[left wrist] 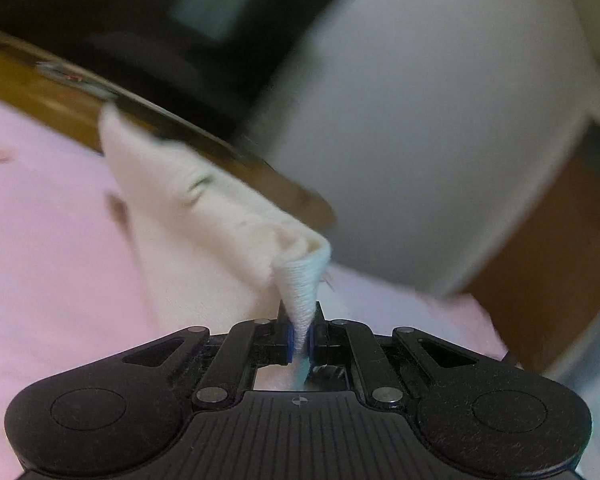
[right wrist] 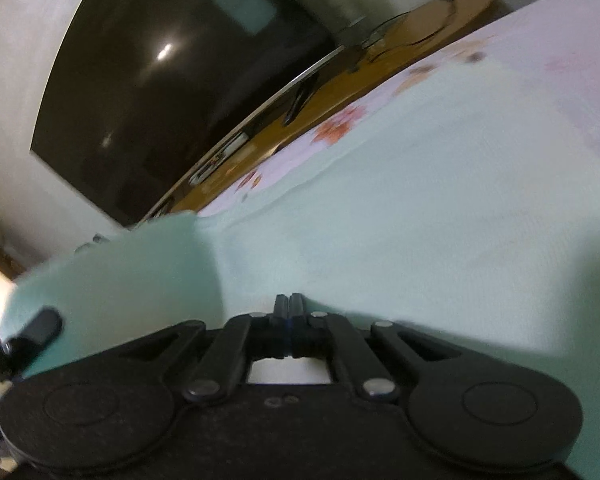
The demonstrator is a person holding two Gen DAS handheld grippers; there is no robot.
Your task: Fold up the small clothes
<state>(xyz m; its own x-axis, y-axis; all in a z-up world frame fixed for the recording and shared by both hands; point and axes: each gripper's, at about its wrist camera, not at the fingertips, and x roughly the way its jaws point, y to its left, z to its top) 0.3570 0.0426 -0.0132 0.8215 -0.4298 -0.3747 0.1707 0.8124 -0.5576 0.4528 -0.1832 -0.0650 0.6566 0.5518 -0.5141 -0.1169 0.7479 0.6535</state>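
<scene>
In the left wrist view my left gripper [left wrist: 299, 334] is shut on a bunched edge of a small pale garment [left wrist: 204, 216], which rises from the jaws and stretches back to the left above a pink floral sheet [left wrist: 40, 240]. In the right wrist view my right gripper [right wrist: 288, 320] is shut, its jaws pressed together at the near edge of the same pale mint garment [right wrist: 400, 208], which spreads flat ahead. A raised flap of the cloth [right wrist: 120, 280] stands at the left. The picture is blurred, so I cannot tell whether cloth is pinched between the right jaws.
A dark television screen [right wrist: 160, 80] hangs on the white wall behind. A wooden shelf [right wrist: 380, 64] with cables and small items runs below it. In the left wrist view a white wall panel [left wrist: 440, 120] and brown wood [left wrist: 552, 260] stand at the right.
</scene>
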